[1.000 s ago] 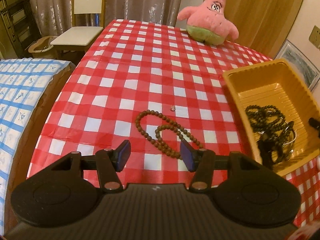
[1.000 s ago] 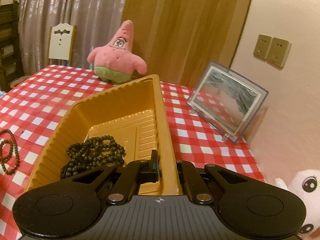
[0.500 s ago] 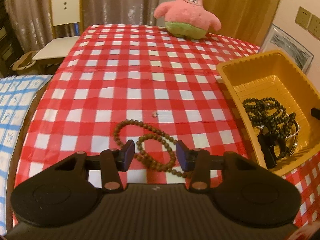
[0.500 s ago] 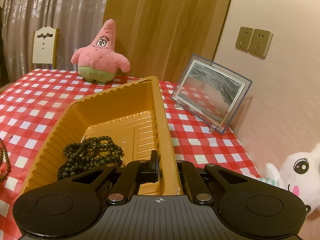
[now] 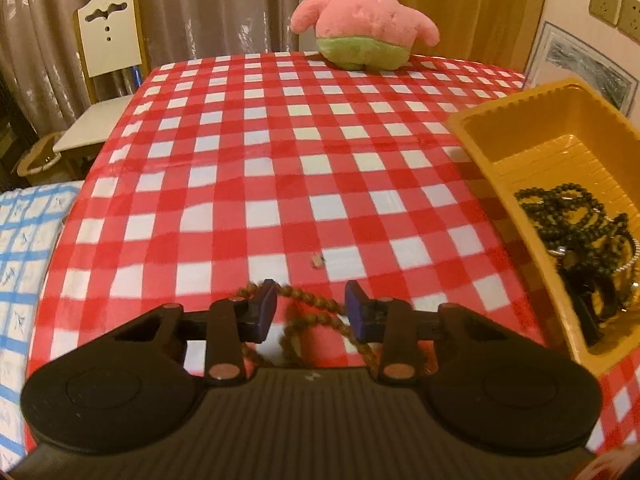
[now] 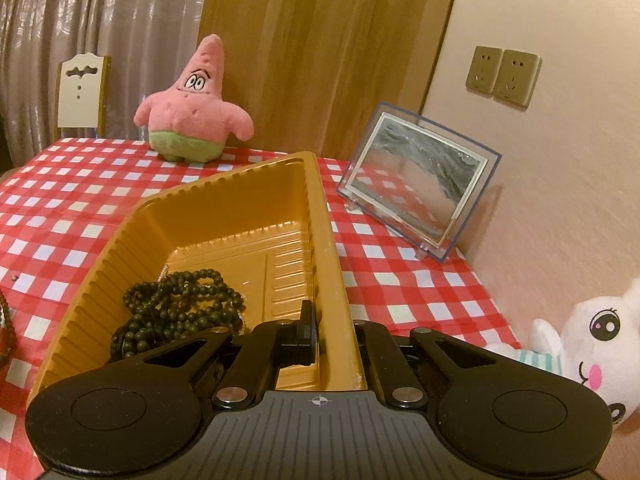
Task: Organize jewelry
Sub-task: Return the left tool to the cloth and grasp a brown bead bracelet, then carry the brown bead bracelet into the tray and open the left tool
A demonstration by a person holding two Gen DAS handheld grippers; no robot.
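Left tool [image 5: 311, 312] open astride brown bead strand [image 5: 320, 312]; right tool [image 6: 334, 338] clamped on yellow tray [image 6: 324, 240] rim. Risk: snagging one loop only, dragging strand toward 6 o'clock off tabletop [image 5: 280, 152].

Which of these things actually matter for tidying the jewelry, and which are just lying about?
Part of the job:
brown bead necklace
yellow tray
dark beads in it
left hand-held gripper
right hand-held gripper

Just lying about:
pink star plush
picture frame
white plush
chair
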